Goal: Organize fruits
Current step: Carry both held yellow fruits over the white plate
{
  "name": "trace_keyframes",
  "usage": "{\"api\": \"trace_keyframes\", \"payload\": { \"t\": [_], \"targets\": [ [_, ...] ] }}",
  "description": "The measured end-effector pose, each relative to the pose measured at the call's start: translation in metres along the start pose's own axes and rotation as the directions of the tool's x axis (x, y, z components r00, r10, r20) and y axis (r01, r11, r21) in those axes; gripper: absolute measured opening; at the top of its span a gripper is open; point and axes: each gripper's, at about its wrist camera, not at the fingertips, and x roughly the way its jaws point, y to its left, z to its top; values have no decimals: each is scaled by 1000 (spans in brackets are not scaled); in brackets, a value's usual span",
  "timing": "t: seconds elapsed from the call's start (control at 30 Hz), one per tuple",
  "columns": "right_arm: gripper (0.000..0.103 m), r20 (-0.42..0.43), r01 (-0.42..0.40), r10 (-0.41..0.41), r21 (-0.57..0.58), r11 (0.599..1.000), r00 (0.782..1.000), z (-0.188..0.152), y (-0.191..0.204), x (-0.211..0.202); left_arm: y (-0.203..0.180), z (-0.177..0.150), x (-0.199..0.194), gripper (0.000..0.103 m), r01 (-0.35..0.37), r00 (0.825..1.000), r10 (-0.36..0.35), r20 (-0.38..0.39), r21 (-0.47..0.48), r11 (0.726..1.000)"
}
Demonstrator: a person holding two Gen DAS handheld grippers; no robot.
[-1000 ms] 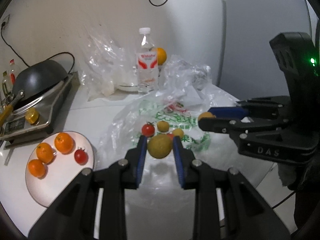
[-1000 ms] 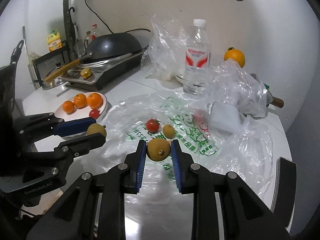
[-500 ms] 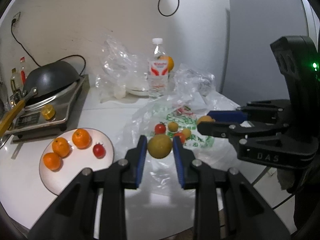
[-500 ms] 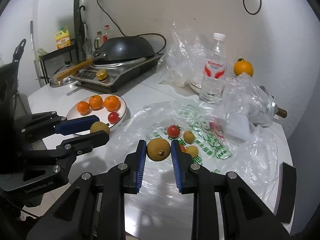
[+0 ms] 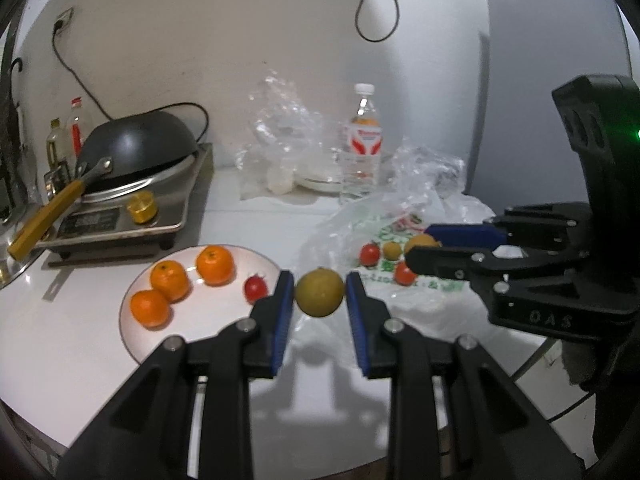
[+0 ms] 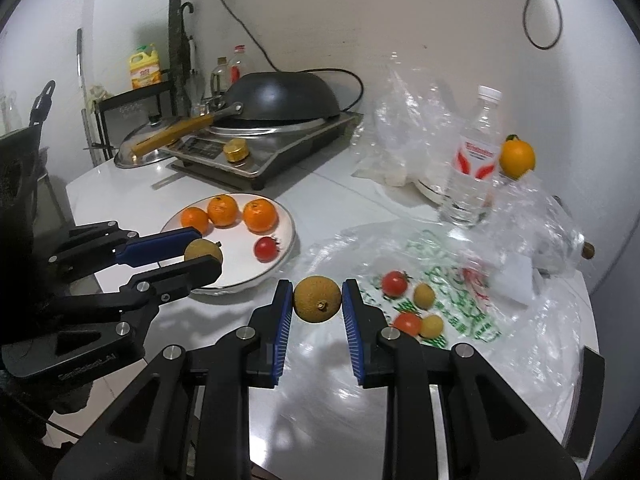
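My left gripper (image 5: 320, 298) is shut on a round yellow-brown fruit (image 5: 320, 291), held above the table by the right rim of the white plate (image 5: 200, 320). The plate holds three oranges (image 5: 169, 280) and a cherry tomato (image 5: 256, 287). My right gripper (image 6: 317, 300) is shut on a second yellow-brown fruit (image 6: 318, 299), held above the table between the plate (image 6: 240, 264) and the printed plastic bag (image 6: 460, 300). Two tomatoes (image 6: 394, 283) and two small yellow fruits (image 6: 424, 295) lie on the bag.
An induction cooker with a black wok (image 6: 280, 98) stands at the back left. A water bottle (image 6: 476, 160), crumpled clear bags (image 6: 404, 132) and a loose orange (image 6: 517, 156) stand at the back. The table's front edge is near.
Both grippers have pulled back and swung left, away from the bag toward the plate, each still holding its fruit. The plate now sits closer to both.
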Motion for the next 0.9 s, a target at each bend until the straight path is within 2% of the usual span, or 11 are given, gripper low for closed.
{"api": "trace_keyframes", "payload": {
  "t": [0.2, 0.43, 0.9],
  "targets": [
    [27, -17, -13, 13, -26, 1000, 1000, 8, 18, 17, 26, -7, -1, 27, -23, 1000, 23, -2, -26, 999],
    [27, -40, -43, 40, -53, 998, 998, 13, 40, 39, 50, -20, 0, 27, -81, 997, 81, -11, -27, 996],
    [27, -82, -90, 83, -87, 992, 993, 20, 68, 71, 91, -40, 17, 27, -122, 991, 119, -57, -60, 991]
  ]
}}
